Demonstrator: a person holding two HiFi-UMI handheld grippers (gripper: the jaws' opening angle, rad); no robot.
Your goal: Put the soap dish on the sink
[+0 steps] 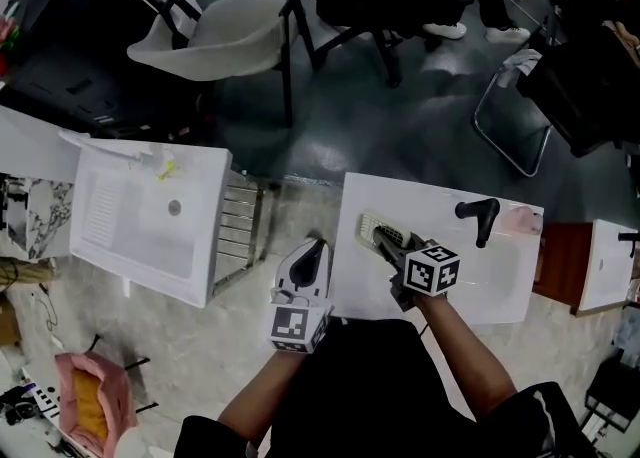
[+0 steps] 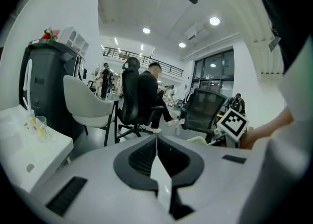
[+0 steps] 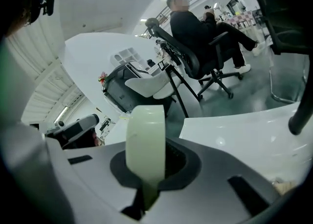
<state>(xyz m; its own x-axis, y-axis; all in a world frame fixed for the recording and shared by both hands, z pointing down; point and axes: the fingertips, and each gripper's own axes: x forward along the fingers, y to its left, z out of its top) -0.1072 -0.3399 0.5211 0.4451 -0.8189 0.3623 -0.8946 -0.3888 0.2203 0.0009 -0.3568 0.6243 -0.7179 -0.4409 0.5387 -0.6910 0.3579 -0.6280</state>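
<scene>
- The soap dish point(image 3: 145, 145) is a pale greenish thing, and it's pinched edge-on in the right gripper point(image 1: 386, 242). That gripper is clenched tight on it.
- In the head view the dish hangs over the left part of the white sink point(image 1: 480, 291), the one with the black faucet point(image 1: 479, 218), close to its left edge. Honestly can't tell if it's touching the sink top or just above it.
- The left gripper point(image 2: 156, 142) has its jaws squeezed together with nothing between them. It sits just off the sink's left edge, over the floor point(image 1: 200, 346) between the two sinks.
- A second white sink point(image 1: 120, 246) sits well apart to the left, with a slatted rack point(image 1: 240, 226) right up against its right side.
- There's something pinkish point(image 1: 522, 218) at the far right corner of the first sink, just beside the faucet. It's too blurry to say what it is.
- Further back there's a white chair point(image 1: 225, 36), plus a person point(image 3: 195, 27) in dark clothes sitting on a black office chair point(image 3: 181, 54).
- A pink bag point(image 1: 85, 401) lies on the floor near the bottom left of the head view.
</scene>
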